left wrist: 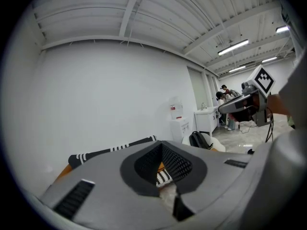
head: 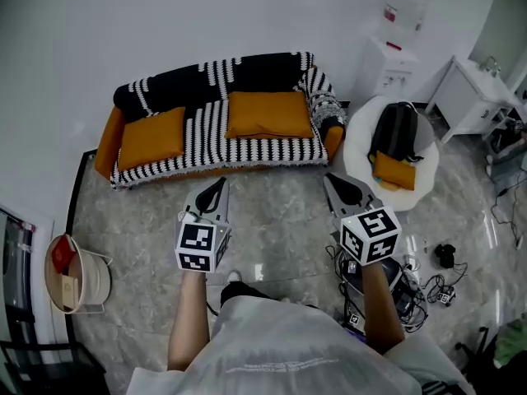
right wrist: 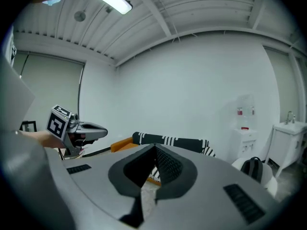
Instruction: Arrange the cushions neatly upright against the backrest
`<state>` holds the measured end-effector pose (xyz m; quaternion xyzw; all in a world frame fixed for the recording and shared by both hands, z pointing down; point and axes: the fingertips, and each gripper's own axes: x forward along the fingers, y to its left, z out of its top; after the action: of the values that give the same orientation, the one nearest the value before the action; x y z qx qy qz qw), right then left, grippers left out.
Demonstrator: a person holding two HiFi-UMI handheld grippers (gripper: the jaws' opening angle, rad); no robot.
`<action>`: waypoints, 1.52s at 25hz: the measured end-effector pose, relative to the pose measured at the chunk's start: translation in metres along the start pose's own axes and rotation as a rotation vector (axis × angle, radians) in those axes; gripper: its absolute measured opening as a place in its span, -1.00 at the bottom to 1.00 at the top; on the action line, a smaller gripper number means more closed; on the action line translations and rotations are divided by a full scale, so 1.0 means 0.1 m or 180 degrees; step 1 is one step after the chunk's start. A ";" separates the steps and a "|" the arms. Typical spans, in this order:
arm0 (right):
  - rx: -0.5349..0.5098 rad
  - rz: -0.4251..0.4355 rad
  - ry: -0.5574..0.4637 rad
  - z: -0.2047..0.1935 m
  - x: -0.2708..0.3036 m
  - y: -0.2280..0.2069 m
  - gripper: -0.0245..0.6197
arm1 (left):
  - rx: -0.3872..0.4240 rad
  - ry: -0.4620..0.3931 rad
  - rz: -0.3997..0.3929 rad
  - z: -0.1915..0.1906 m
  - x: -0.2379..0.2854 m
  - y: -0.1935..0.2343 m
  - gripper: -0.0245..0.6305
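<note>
An orange sofa (head: pixel 105 142) under a black-and-white striped throw (head: pixel 206 85) stands against the far wall. Two orange cushions lie flat on its seat: one at the left (head: pixel 151 137), one at the right (head: pixel 269 114). My left gripper (head: pixel 218 184) and right gripper (head: pixel 329 179) hover over the floor in front of the sofa, well short of it. Both are shut with nothing between their jaws. In the left gripper view the sofa's striped backrest (left wrist: pixel 112 150) shows past the jaws; in the right gripper view it appears as well (right wrist: pixel 170 140).
A white round chair (head: pixel 412 186) right of the sofa holds a black backpack (head: pixel 395 130) and a third orange cushion (head: pixel 395 172). A water dispenser (head: pixel 387 64), a white table (head: pixel 478 89), floor cables (head: pixel 440 282) and a white basket (head: pixel 78 278) stand around.
</note>
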<state>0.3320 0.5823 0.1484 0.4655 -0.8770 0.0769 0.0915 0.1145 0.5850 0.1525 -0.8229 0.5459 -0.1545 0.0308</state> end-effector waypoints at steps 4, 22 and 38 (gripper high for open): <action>0.0035 0.0010 0.0103 -0.09 0.06 -0.09 -0.91 | 0.0023 0.0078 -0.0023 -0.05 0.12 -0.04 -0.87; 0.0139 -0.0228 0.0297 0.04 1.59 -0.74 -0.91 | 0.0186 0.0247 -0.0236 -0.22 1.74 0.90 -0.87; 0.0351 -0.0443 0.0590 0.32 3.23 -1.34 -0.91 | 0.0012 0.0327 -0.0431 -0.25 3.32 2.10 -0.87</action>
<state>0.2627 0.2423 0.1992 0.5204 -0.8248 0.1612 0.1516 0.0387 0.2025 0.2037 -0.8489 0.4895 -0.1993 -0.0063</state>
